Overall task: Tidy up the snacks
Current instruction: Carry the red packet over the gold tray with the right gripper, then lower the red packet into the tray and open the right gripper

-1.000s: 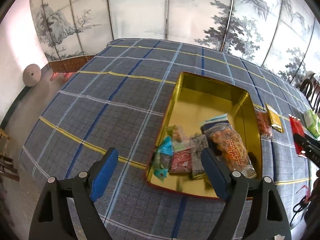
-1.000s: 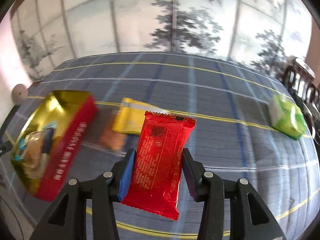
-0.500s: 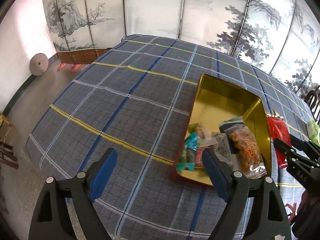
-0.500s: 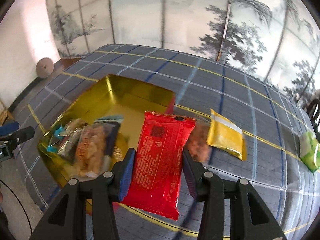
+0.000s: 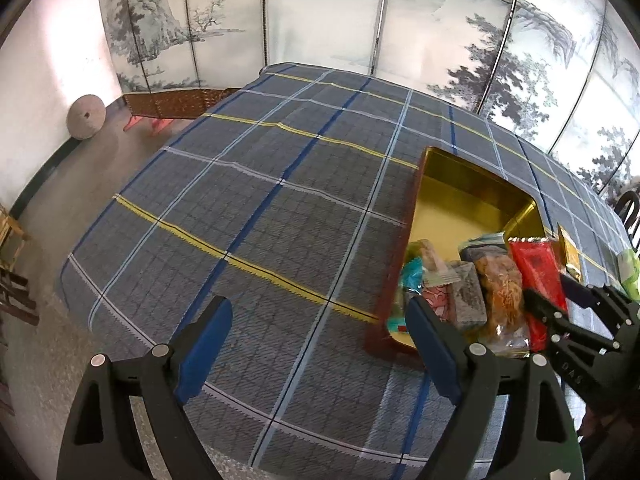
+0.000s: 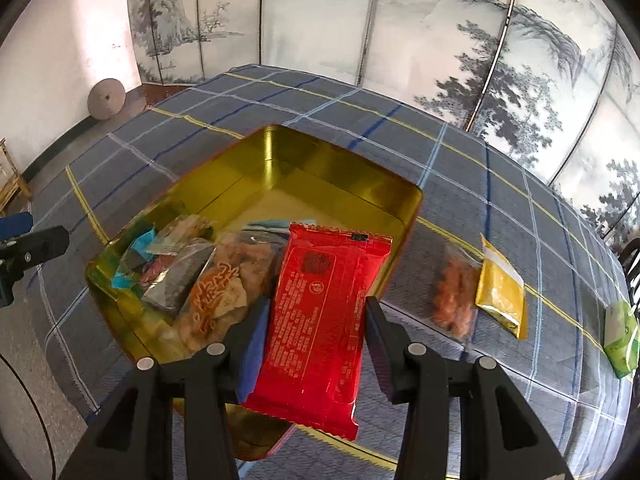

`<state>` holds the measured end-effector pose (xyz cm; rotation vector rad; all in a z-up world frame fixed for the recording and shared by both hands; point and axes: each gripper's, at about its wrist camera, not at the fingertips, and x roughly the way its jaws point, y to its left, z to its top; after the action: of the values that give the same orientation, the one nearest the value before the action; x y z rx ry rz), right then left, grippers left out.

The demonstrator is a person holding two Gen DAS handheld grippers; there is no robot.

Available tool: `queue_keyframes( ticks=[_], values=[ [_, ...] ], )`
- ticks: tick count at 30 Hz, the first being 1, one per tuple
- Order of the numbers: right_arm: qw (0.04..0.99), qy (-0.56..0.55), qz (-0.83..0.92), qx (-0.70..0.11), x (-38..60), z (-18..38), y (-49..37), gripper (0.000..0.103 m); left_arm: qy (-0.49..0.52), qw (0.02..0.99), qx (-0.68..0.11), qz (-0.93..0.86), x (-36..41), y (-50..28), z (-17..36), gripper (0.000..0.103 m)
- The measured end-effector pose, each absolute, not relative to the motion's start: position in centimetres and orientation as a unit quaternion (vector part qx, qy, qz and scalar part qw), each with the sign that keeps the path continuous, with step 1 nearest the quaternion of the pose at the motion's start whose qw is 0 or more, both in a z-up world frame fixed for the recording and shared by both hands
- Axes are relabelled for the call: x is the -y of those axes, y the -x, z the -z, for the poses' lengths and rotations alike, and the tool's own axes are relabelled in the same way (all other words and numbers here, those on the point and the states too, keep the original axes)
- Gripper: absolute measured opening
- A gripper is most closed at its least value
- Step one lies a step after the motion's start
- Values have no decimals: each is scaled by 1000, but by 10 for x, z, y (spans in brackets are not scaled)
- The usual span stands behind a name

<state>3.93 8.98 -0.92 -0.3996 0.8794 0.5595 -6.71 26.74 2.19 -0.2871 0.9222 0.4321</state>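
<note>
1. Our right tongs (image 6: 314,320) grip a red packet (image 6: 320,320) by its two long sides, pads pressed against the wrapper, the packet standing up along the fingers.
2. The red packet hangs over the near right edge of the gold tin (image 6: 344,184), its upper half above the tin's inside and its lower end out past the rim.
3. In the tin's near end lies a heap of snacks: an orange bag (image 6: 212,300), a grey packet (image 6: 176,280) and blue-wrapped sweets (image 6: 140,248). The far half of the tin is bare gold.
4. On the table (image 6: 500,208), right of the tin, lie a clear bag of reddish snacks (image 6: 454,300) and, just beside it, a yellow packet (image 6: 500,292). A green packet (image 6: 620,332) sits well apart, further right.
5. Our left tongs (image 5: 320,344) are wide open with nothing between the pads, held over the checked cloth (image 5: 240,200) just left of the tin (image 5: 460,200); their right finger overlaps the tin's near corner in that view.
6. From the left view we see the right tongs (image 5: 556,292) at the far right, with the red packet (image 5: 536,272) above the heap.
</note>
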Motion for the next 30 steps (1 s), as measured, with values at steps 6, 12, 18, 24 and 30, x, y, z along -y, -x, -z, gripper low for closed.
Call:
queue_keyframes(
  ticks=[6, 12, 18, 24, 30],
  values=[
    [849, 168, -262, -427, -91, 10, -41, 47, 138, 863, -438, -209, -271, 70, -23, 86],
    [847, 152, -263, -436, -90, 11, -44, 47, 141, 863, -437, -211, -272, 72, -24, 86],
    [846, 145, -265, -439, -89, 14, -47, 46, 142, 861, -440, -213, -272, 72, -23, 86],
    [844, 130, -268, -446, -88, 15, -52, 47, 140, 861, -441, -212, -272, 72, -22, 86],
    [843, 122, -274, -446, -86, 16, -54, 48, 138, 860, -442, -215, -269, 71, -21, 86]
  ],
)
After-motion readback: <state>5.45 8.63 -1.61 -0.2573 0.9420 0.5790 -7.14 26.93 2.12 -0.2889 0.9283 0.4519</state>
